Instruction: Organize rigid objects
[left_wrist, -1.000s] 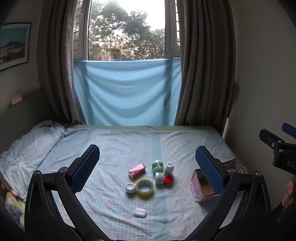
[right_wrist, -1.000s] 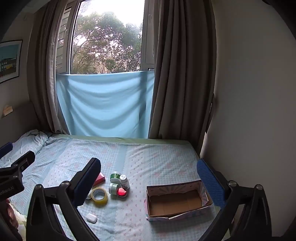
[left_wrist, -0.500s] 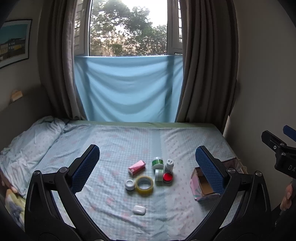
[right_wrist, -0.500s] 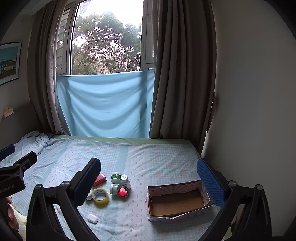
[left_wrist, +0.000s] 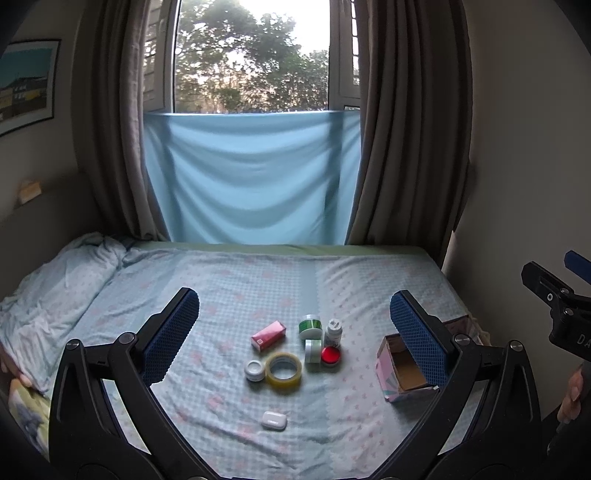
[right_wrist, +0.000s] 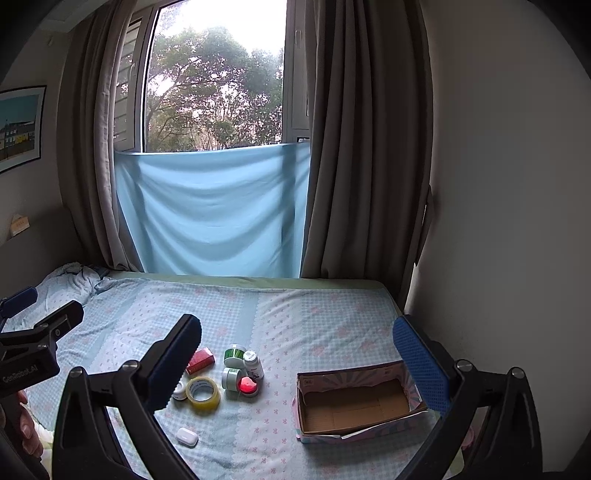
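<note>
Both grippers hang above a bed w/ a pale blue checked sheet (left_wrist: 236, 288), holding nothing. Left gripper (left_wrist: 293, 317): blue-padded fingers spread wide apart, empty. Right gripper (right_wrist: 295, 345): same, fingers wide apart, empty. Task items sit in a loose cluster mid-bed: pink-red rectangular carton (left_wrist: 268, 335) lying flat at the far left of the group; green-banded round jar (left_wrist: 310, 326) next to a small white pill bottle (left_wrist: 332, 332) standing upright; a second small green-white jar (left_wrist: 313, 350) just in front, on its side, touching or nearly touching a red round lid-like disc (left_wrist: 330, 356); yellowish roll of clear tape (left_wrist: 283, 370) flat on the sheet w/ a small white round tin (left_wrist: 255, 370) just beside it on the left; white earbud case (left_wrist: 274, 420) alone, nearer the cameras. Open cardboard box w/ pink patterned sides (right_wrist: 354, 400) sits apart to the right of the cluster, nothing in it. Blue cloth (right_wrist: 214, 210) hangs across the lower window between grey-brown curtains (right_wrist: 365, 147).
</note>
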